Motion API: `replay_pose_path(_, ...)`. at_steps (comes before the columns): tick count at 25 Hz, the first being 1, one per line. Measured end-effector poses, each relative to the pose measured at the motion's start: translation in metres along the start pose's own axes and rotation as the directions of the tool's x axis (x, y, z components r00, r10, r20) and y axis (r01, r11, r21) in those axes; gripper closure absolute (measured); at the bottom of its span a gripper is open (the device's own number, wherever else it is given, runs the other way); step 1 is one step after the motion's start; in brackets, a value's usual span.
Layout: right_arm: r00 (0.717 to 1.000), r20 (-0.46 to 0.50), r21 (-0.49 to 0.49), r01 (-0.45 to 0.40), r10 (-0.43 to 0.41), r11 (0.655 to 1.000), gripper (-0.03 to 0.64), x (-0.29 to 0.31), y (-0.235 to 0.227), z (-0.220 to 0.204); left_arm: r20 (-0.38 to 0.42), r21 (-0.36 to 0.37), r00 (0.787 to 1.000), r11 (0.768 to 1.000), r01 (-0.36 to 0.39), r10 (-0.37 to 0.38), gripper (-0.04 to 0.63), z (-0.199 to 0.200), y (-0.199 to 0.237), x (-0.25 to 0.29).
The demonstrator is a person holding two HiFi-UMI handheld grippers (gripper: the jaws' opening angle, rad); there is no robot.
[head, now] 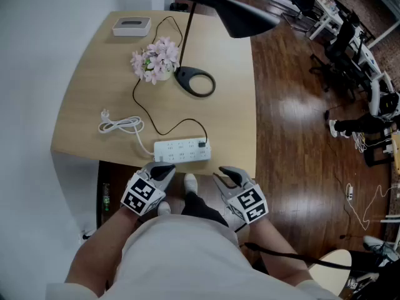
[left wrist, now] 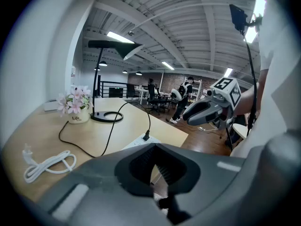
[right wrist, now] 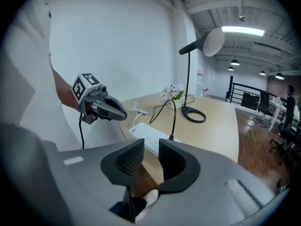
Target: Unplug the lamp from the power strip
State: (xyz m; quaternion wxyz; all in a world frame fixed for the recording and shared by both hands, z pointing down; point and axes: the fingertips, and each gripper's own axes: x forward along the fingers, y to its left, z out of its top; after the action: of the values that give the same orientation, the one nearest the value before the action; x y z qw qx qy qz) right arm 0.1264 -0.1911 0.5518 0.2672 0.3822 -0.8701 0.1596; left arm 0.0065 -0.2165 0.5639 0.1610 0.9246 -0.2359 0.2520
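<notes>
A white power strip [head: 182, 150] lies by the near edge of the wooden table [head: 94, 80]. The lamp's black plug [head: 202, 144] sits in the strip's right end, and its black cord [head: 142, 105] runs back to the black desk lamp [head: 195, 82]. Both grippers hang below the table's front edge, short of the strip. My left gripper [head: 167, 169] is under the strip's left end, slightly open and empty. My right gripper [head: 224, 174] is just right of the plug end, also open with nothing between its jaws. In the right gripper view the plug [right wrist: 171, 138] stands just beyond the jaws.
A pot of pink flowers [head: 154, 61] stands beside the lamp base and a white box [head: 131, 26] sits at the far left corner. A loose white cable [head: 122, 125] lies left of the strip. Wooden floor [head: 294, 124] and office chairs [head: 340, 42] are to the right.
</notes>
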Motion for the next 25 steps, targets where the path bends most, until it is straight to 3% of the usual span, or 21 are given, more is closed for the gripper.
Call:
replay_pose_path(6, 0.991, -0.103, -0.102, -0.097, 0.086, 0.990, 0.517, 0.075, -0.050, 0.001, -0.137, 0.018, 0.989, 0.999, 0.051, -0.049, 0.594, -0.011, 0.028, 0.079)
replay_pose_path(10, 0.973, -0.174, -0.212, -0.186, 0.150, 0.959, 0.517, 0.108, -0.061, -0.006, -0.203, 0.011, 0.978, 0.998, 0.055, -0.052, 0.594, -0.020, 0.039, 0.108)
replay_pose_path(18, 0.931, -0.257, -0.352, -0.339, 0.258, 0.873, 0.517, 0.136, -0.059, -0.014, -0.269, -0.018, 0.960, 0.997, 0.078, -0.079, 0.594, -0.028, 0.041, 0.131)
replay_pose_path(25, 0.909, -0.290, -0.407, -0.401, 0.300, 0.821, 0.552, 0.139, -0.061, -0.014, -0.336, -0.025, 0.939, 0.997, 0.071, -0.075, 0.592, -0.042, 0.042, 0.135)
